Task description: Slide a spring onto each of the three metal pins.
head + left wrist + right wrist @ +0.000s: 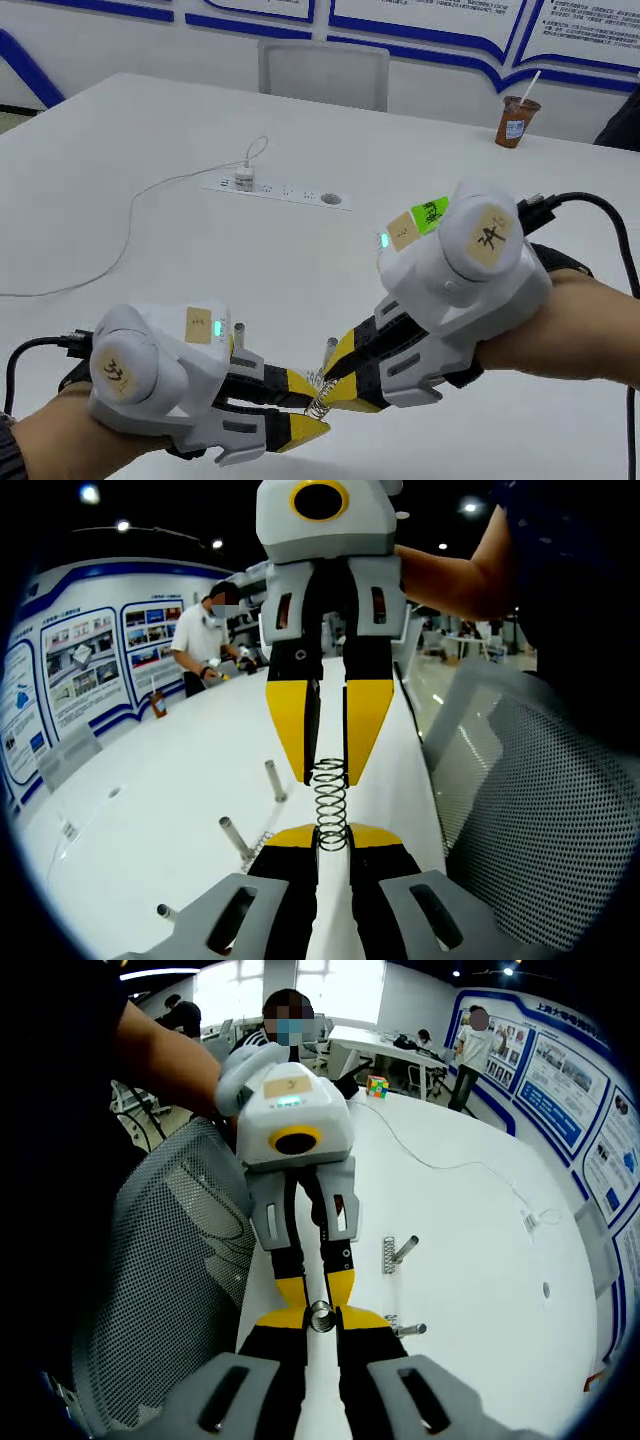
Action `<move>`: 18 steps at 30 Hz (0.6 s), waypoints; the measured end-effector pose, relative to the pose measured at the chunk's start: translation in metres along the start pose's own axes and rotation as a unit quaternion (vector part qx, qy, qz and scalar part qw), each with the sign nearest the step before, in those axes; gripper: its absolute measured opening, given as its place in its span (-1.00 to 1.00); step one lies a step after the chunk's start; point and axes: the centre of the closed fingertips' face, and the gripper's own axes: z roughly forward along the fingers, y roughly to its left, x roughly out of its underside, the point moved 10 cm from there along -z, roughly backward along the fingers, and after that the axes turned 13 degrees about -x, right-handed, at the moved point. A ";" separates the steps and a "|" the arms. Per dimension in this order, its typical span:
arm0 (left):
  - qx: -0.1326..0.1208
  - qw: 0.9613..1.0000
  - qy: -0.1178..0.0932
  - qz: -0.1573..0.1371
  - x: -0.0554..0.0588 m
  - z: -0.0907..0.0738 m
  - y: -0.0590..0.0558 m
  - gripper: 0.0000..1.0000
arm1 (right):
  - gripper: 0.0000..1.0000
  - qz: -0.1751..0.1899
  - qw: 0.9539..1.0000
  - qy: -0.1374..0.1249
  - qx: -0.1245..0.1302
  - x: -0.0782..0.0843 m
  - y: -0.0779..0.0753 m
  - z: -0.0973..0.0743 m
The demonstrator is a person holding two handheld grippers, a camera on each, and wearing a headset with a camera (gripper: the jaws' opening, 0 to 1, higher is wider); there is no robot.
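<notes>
A small steel spring is stretched between both grippers near the table's front edge. My left gripper is shut on its near end, and my right gripper reaches in from above, shut on its far end. In the right gripper view the spring appears end-on between my right gripper's yellow tips. In the head view the spring hangs where the left gripper meets the right gripper. Three metal pins stand upright to the left. Two pins have coils at their bases.
A white power strip with a plugged-in cable lies mid-table. A drink cup with a straw stands at the far right. A mesh chair is beside the table edge. People stand in the background.
</notes>
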 end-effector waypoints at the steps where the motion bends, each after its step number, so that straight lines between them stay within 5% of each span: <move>1: -0.001 1.000 0.000 -0.001 0.000 0.000 0.000 -0.79 | -0.77 0.004 1.000 -0.001 0.000 0.000 -0.001 0.000; 18: -0.004 1.000 -0.005 -0.008 -0.003 0.000 0.003 -0.79 | -0.75 0.019 0.999 0.030 -0.007 0.006 -0.008 0.013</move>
